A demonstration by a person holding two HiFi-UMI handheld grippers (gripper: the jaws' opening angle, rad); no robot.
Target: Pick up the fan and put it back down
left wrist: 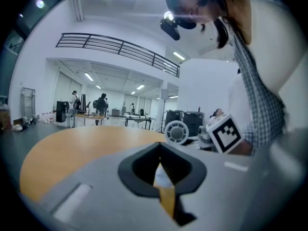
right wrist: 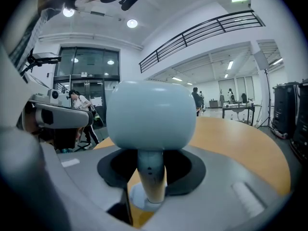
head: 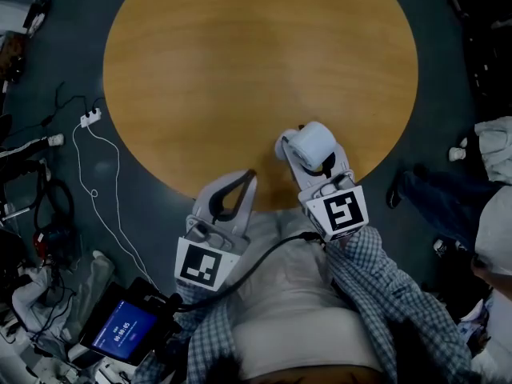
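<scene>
Wooden table (head: 240, 70): fan (head: 312, 144) upright, facing left tongs (head: 248, 178).

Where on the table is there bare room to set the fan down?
Nearly the whole round table is bare, from its far rim to the middle. Only its near edge is crowded: the right gripper holds the fan there, with the left gripper beside it.

Near left on the floor, a blue screen (head: 128, 328) glows with a row of white digits, and they're too small to read (blurred at this size). The left marker cube (head: 200, 265) and the right marker cube (head: 342, 212) carry only black-and-white square patterns, no letters. Nothing else is legible.
</scene>
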